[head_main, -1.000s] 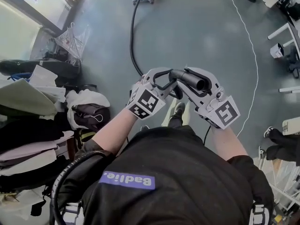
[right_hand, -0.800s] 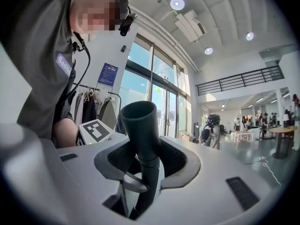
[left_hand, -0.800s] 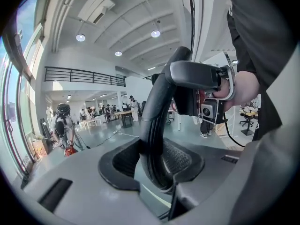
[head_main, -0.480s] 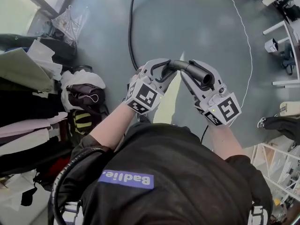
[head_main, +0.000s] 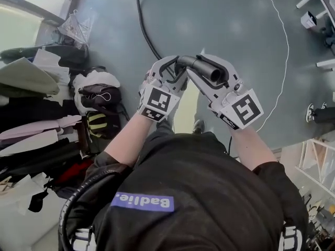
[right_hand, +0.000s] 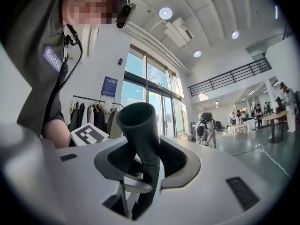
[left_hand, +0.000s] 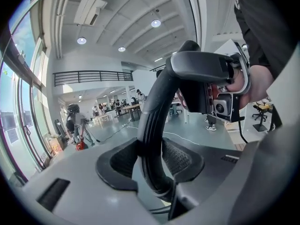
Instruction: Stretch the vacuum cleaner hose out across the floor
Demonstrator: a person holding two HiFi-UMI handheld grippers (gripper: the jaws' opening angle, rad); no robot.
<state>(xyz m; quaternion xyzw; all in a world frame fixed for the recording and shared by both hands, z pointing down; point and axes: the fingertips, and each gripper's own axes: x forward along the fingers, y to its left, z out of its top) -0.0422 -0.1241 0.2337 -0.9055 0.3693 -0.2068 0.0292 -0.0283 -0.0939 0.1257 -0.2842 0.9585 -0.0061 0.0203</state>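
Clothes pile (head_main: 31, 135) was heaped at 9 o'clock. The left gripper (head_main: 170, 72), dead centre, had its jaws clamped on the curved neck of the vacuum hose (head_main: 142, 25), which trailed off over the grey floor (head_main: 225, 20) toward 12 o'clock. Right beside it, the right gripper (head_main: 198, 73) was pinching the hose's open end tube (head_main: 210, 72). A thin white cable (head_main: 285, 61) looped around at 2 o'clock.

Held left gripper (head_main: 172, 70) and right gripper (head_main: 202, 66) side by side before the chest, forearms bare and bent; kept both pairs of jaws clamped on the hose handle (head_main: 208, 69).
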